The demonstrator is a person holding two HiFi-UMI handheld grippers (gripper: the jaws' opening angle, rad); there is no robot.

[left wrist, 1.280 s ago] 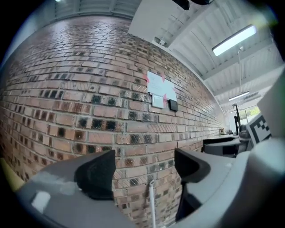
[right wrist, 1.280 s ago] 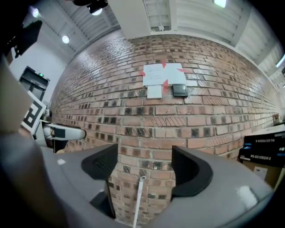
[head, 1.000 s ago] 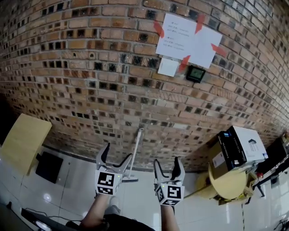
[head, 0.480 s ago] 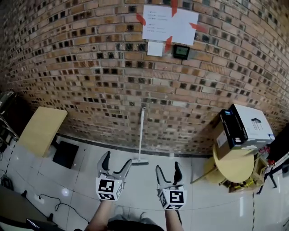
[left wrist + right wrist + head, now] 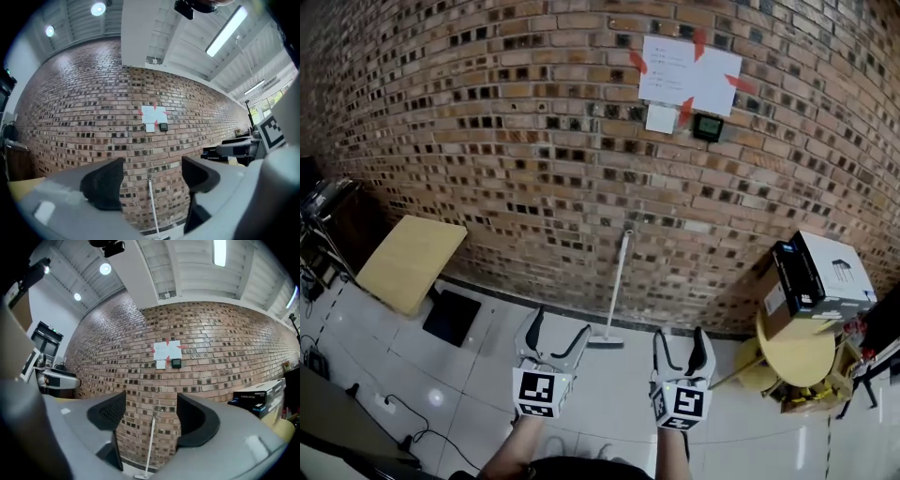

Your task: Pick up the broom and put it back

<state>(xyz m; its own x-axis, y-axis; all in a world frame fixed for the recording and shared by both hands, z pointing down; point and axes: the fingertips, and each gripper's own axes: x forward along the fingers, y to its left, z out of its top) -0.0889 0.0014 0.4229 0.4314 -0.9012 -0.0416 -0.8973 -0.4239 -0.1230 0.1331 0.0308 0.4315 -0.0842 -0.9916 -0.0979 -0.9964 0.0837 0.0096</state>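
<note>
A white broom [image 5: 616, 287] leans upright against the brick wall [image 5: 534, 141], its head on the tiled floor. It also shows between the jaws in the left gripper view, broom [image 5: 152, 201], and in the right gripper view, broom [image 5: 151, 439], still some way off. My left gripper [image 5: 556, 332] is held level and stands open with nothing between its fingers, to the left of the broom's head. My right gripper [image 5: 680, 347] is open and empty too, to the right of the broom.
A yellowish board [image 5: 410, 261] leans at the wall on the left with a dark flat thing [image 5: 453, 317] beside it. At the right a round yellow table [image 5: 795, 349] carries a black and white box [image 5: 817, 279]. Papers [image 5: 688, 73] are taped high on the wall.
The view has swung and both grippers have shifted across the floor toward the wall. The broom now stands between and beyond the two grippers. Both stay open and empty.
</note>
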